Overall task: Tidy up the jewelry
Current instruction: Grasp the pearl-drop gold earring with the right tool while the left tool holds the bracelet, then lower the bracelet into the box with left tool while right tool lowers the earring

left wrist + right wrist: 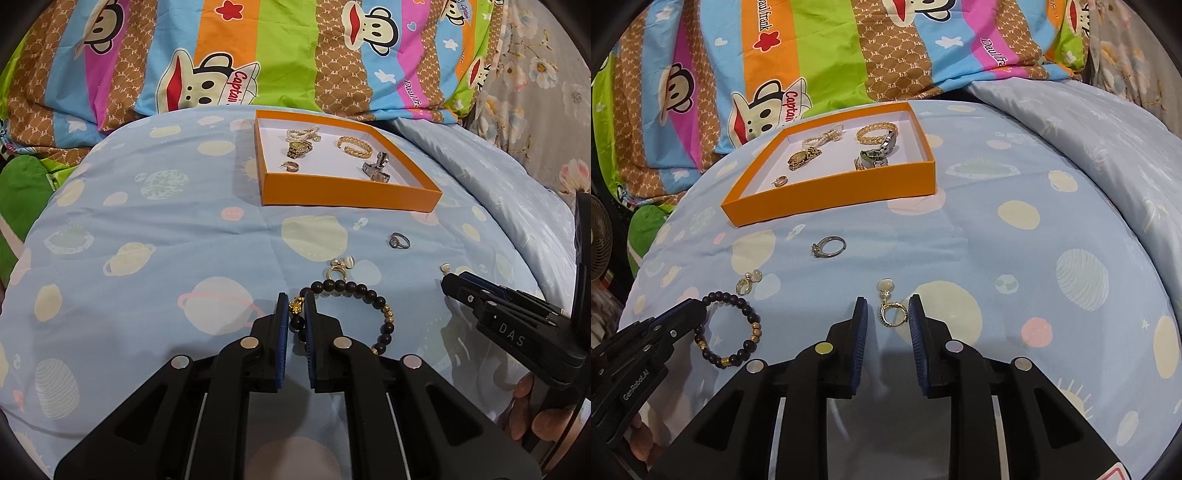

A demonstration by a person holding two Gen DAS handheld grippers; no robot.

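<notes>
A dark bead bracelet with gold beads lies on the blue bedspread; it also shows in the right wrist view. My left gripper is shut on the bracelet's gold charm end. My right gripper is open around a gold earring with a pale stone lying on the bedspread. An orange box farther back holds several pieces: pearls, a gold bracelet, watches, a small ring. It also shows in the right wrist view. A silver ring and a second pearl earring lie loose.
A striped cartoon-monkey quilt is bunched behind the box. A floral cloth lies at the right. A green cushion sits at the left edge. The bedspread slopes down on both sides.
</notes>
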